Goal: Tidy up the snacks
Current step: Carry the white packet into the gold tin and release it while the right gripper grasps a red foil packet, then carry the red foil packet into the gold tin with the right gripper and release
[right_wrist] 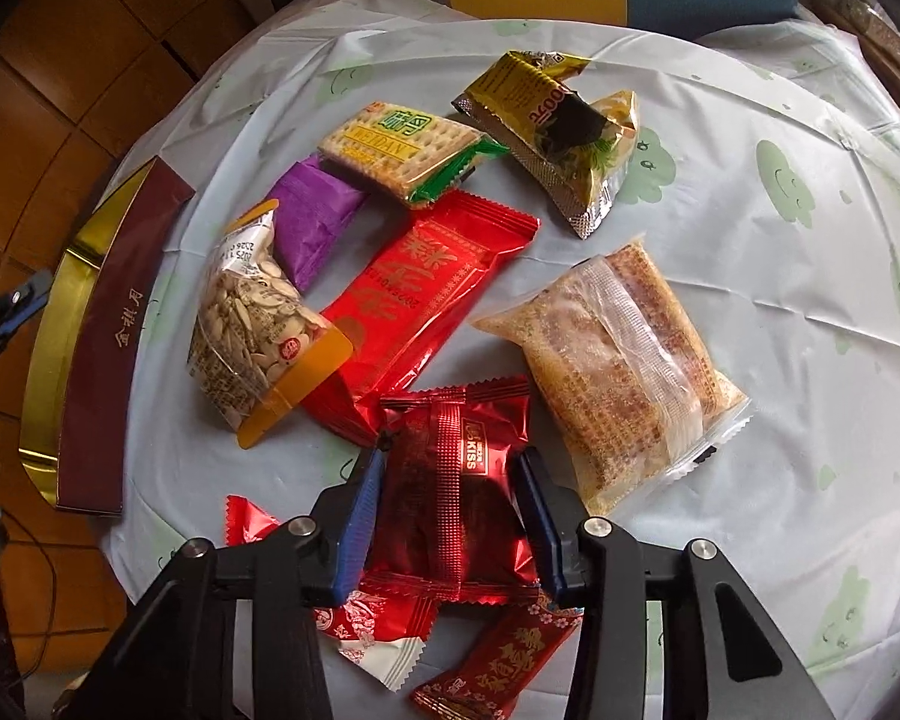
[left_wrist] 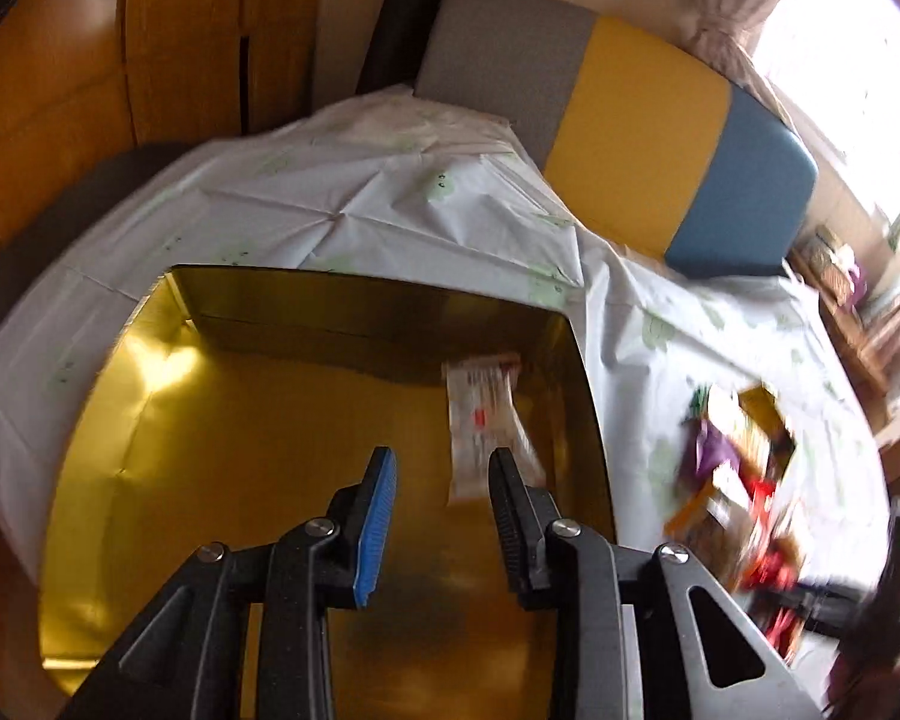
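Right gripper (right_wrist: pixel 450 501) pinches the red foil packet (right_wrist: pixel 450 480). Left gripper (left_wrist: pixel 444 498) spread, empty; clear wrapper (left_wrist: pixel 486 420) beyond them in gold box (left_wrist: pixel 210 420).

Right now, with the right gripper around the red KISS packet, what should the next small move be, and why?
Probably lift it straight up. The right gripper has its pads against the red KISS packet, which overlaps other wrappers, and the gold box beside the pile holds just one packet.

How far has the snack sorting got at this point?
Early. Done: one clear packet lies in the gold box, below the open left hand-held gripper. In hand: the right hand-held gripper straddles a dark red packet. Left: the seeds, crackers and others on the table.
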